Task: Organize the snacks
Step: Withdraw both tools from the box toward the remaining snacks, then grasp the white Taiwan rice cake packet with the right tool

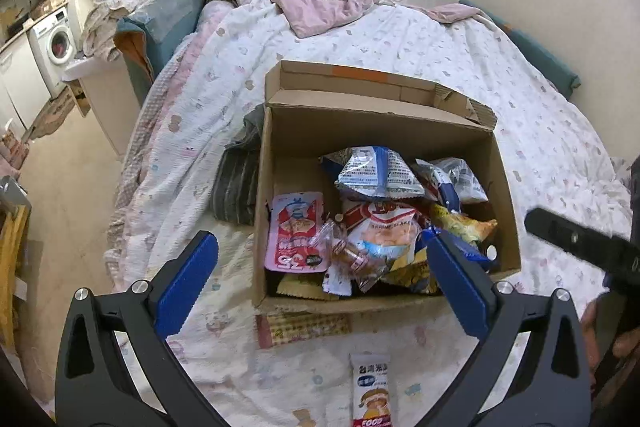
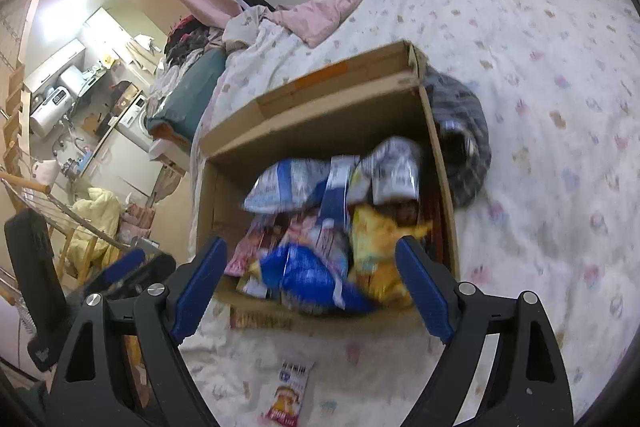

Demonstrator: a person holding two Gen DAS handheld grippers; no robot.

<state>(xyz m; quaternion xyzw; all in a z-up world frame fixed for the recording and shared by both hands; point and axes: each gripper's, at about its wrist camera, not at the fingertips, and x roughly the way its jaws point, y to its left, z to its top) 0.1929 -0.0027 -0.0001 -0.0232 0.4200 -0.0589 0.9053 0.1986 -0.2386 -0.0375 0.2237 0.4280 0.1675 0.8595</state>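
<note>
**Both grippers empty above the snack box**

Left gripper (image 1: 324, 269) stands wide with nothing between its blue pads; right gripper (image 2: 310, 277) is also spread and empty. Below them, at frame centre, the cardboard box (image 1: 280, 155) sits on the bed (image 1: 520, 87), its flaps open and a heap of snack packets (image 1: 380, 227) inside. One snack bar (image 1: 370, 391) lies alone on the bedcover at the bottom centre of both views, just outside the box's near wall. I judge the sorting nearly done, with this stray still to collect. Next move, as I read it: lower one gripper onto the bar, close across its narrow width, and lift it over the near wall.
</note>
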